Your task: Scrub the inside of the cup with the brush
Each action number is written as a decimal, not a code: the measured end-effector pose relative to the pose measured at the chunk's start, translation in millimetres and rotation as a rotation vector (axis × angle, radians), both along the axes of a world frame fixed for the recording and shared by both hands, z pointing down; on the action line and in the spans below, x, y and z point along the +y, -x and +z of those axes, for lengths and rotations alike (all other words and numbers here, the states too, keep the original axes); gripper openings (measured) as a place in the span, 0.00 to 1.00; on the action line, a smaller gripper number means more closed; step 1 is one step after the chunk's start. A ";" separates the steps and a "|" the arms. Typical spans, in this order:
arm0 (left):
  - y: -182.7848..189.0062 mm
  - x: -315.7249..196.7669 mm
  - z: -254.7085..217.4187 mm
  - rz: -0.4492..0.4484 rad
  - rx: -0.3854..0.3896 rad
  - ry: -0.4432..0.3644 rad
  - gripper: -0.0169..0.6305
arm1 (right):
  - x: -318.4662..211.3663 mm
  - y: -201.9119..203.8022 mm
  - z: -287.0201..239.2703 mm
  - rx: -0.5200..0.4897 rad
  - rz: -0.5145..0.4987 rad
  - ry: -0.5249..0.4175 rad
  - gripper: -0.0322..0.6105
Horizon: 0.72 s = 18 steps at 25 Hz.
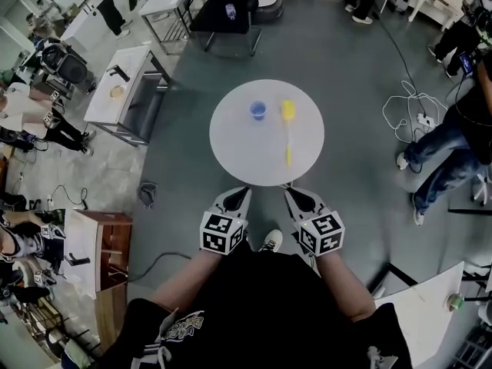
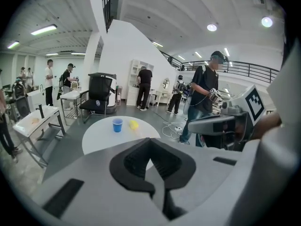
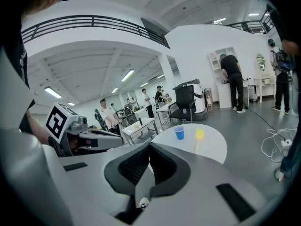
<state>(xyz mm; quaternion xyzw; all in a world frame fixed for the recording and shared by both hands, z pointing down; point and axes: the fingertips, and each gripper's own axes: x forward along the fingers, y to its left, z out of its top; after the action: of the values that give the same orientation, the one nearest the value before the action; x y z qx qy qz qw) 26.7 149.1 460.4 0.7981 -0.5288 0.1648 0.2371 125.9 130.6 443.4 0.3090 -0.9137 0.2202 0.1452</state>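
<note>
A small blue cup (image 1: pixel 257 111) stands upright on the round white table (image 1: pixel 231 144), left of a yellow brush (image 1: pixel 287 114) whose thin handle points toward me. The cup (image 2: pixel 117 125) and brush (image 2: pixel 134 124) show far off in the left gripper view, and the cup (image 3: pixel 179 133) and brush (image 3: pixel 199 134) again in the right gripper view. My left gripper (image 1: pixel 238 196) and right gripper (image 1: pixel 295 196) hover side by side at the table's near edge, both shut with nothing between the jaws. Neither touches the cup or the brush.
A black office chair (image 1: pixel 227 10) and a white desk (image 1: pixel 127 83) stand beyond and left of the table. A seated person's legs (image 1: pixel 434 160) and white floor cables (image 1: pixel 411 110) are at the right. Several people stand in the background.
</note>
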 end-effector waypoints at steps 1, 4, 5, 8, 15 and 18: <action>0.1 2.5 1.9 0.000 0.002 0.005 0.04 | 1.6 -0.7 3.8 0.005 0.001 0.008 0.09; 0.0 7.5 8.4 0.006 -0.002 0.016 0.04 | 4.3 -3.9 10.1 0.017 0.009 0.020 0.09; 0.4 8.0 10.5 0.008 -0.004 0.020 0.04 | 4.8 -4.6 10.9 0.018 0.012 0.022 0.09; -1.2 8.7 14.0 0.017 -0.002 0.027 0.04 | 6.0 -8.2 13.7 0.015 0.027 0.032 0.09; -6.7 10.3 13.4 0.042 -0.002 0.020 0.04 | 9.8 -6.6 16.7 0.006 0.028 0.036 0.08; -5.0 13.6 13.1 0.040 -0.003 0.019 0.04 | 12.9 -3.8 15.0 0.011 0.018 0.025 0.08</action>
<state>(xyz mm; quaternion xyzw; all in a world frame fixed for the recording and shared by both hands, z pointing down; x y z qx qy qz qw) 31.7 162.7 473.5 0.8060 -0.5114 0.1759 0.2404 129.7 143.5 458.4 0.3166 -0.9072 0.2315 0.1521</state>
